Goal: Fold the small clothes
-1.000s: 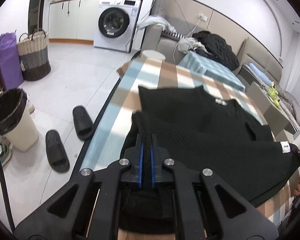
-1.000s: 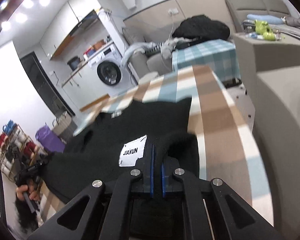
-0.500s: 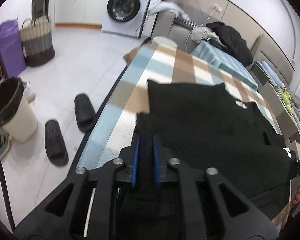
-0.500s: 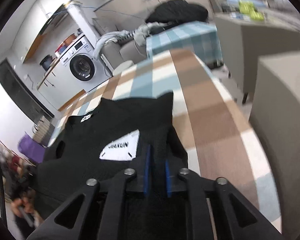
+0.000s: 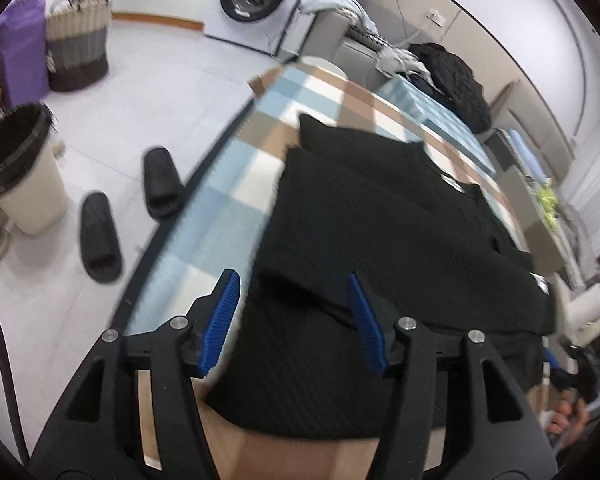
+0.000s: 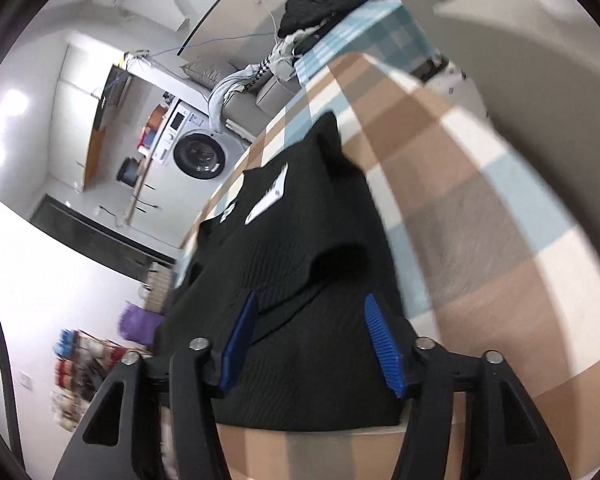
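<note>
Over the black garment (image 5: 380, 216), both hand-held grippers tilt downward.

Bright, even indoor light in both views. Glare whitens the wall (image 6: 8, 108) at the right view's left. Motion blur smears the worktop (image 6: 480, 216) there and the left view's right edge. Fisheye bending and dark corners frame both. The black garment (image 5: 380, 232) swallows detail.

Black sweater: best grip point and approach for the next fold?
Probably the black sweater's near folded edge, one corner per claw, coming in low from the near table side. That doubled edge lies raised between the opening left claw and right claw; neither pinches it.
</note>
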{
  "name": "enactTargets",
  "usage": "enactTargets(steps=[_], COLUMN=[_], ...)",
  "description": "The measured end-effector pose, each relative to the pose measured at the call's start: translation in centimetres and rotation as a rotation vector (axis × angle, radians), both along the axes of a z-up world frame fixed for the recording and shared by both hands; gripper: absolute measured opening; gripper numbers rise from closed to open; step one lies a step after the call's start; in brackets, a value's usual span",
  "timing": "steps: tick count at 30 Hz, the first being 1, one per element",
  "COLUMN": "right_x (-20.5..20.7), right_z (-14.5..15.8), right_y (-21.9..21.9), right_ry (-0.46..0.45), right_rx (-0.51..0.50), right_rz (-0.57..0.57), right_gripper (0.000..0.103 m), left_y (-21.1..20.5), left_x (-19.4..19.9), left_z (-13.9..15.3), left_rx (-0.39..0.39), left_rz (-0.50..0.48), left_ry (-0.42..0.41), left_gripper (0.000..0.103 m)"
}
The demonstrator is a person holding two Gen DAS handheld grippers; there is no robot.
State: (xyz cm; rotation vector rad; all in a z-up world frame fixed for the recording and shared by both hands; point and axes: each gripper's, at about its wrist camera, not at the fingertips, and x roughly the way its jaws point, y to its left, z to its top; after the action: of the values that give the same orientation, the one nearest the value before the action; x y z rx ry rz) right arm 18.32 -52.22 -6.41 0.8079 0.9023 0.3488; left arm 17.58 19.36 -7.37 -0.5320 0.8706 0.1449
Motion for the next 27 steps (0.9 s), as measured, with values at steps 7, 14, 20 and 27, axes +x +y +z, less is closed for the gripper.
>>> enactTargets(steps=[7,14,20,27], right_x=[-0.3,0.9,3.1,2.6], right_z=[0.3,-0.6,-0.7,0.7], right_y=[1.1,1.9,1.7,1.0], right_ry=[-0.045,-0.008,-0.006,-0.023], right_rx=[0.111,0.086,0.068,-0.052], right_rz=[0.025,0.007,-0.017,-0.02], right_gripper=[0.06,0.063,0.063,0.064], left_y=[-2.7,-3.8,-3.7,-3.2], left_x=[-1.6,-0.6,0.2,0.1], left_z=[-0.3,-1.0,-1.2,-1.1], left_rx=[-0.044,-0.03,-0.04,-0.028], left_rz=[-0.047,-0.068,-0.064,-0.067], left_ry=[0.005,0.023,0.025,0.033], left_gripper=[0.067,0.069,0.069,0.069])
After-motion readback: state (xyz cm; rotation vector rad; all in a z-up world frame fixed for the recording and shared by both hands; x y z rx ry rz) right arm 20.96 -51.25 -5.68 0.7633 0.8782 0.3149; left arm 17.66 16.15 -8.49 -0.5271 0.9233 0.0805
